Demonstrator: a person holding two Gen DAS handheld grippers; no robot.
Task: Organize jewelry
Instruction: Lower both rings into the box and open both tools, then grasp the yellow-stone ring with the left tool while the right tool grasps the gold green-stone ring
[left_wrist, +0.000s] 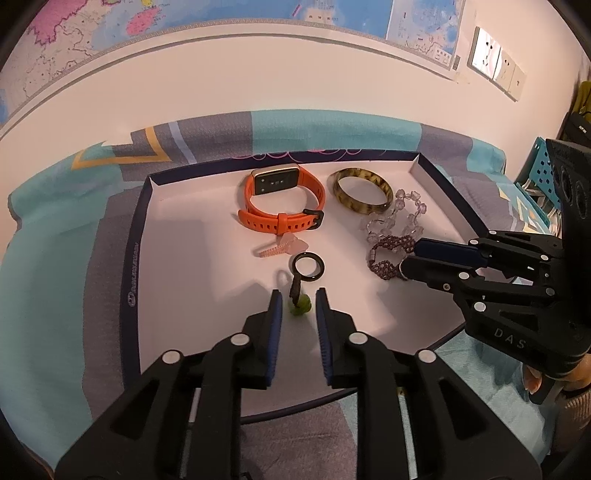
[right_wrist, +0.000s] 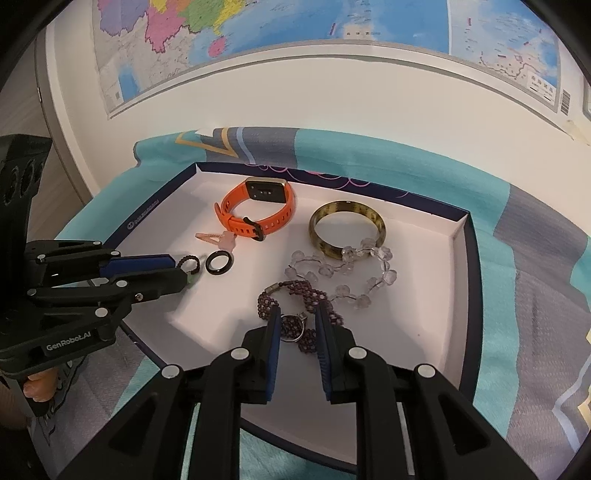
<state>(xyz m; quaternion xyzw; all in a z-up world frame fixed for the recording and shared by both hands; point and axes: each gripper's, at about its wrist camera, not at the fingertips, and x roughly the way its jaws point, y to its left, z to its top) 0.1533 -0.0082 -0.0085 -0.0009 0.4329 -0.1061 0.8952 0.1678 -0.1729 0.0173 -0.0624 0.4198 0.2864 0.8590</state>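
Note:
A white box lid (left_wrist: 184, 236) (right_wrist: 424, 258) holds the jewelry. An orange watch (left_wrist: 282, 201) (right_wrist: 258, 210), a tortoiseshell bangle (left_wrist: 362, 190) (right_wrist: 347, 230), a clear bead bracelet (left_wrist: 397, 218) (right_wrist: 343, 273), a pink hair clip (left_wrist: 280, 247) (right_wrist: 218, 238) and a black ring (left_wrist: 308, 266) (right_wrist: 220, 263) lie in it. My left gripper (left_wrist: 299, 306) (right_wrist: 179, 275) is open around a green bead charm (left_wrist: 301, 308) on a dark cord. My right gripper (right_wrist: 297, 325) (left_wrist: 408, 258) is open astride a purple beaded bracelet (right_wrist: 295, 306) (left_wrist: 388, 258).
The lid lies on a teal and grey patterned cloth (left_wrist: 55, 258) (right_wrist: 535, 258). A wall with maps (left_wrist: 221, 22) (right_wrist: 258, 37) stands behind. Wall sockets (left_wrist: 495, 62) and a blue perforated bin (left_wrist: 535, 173) are at the right.

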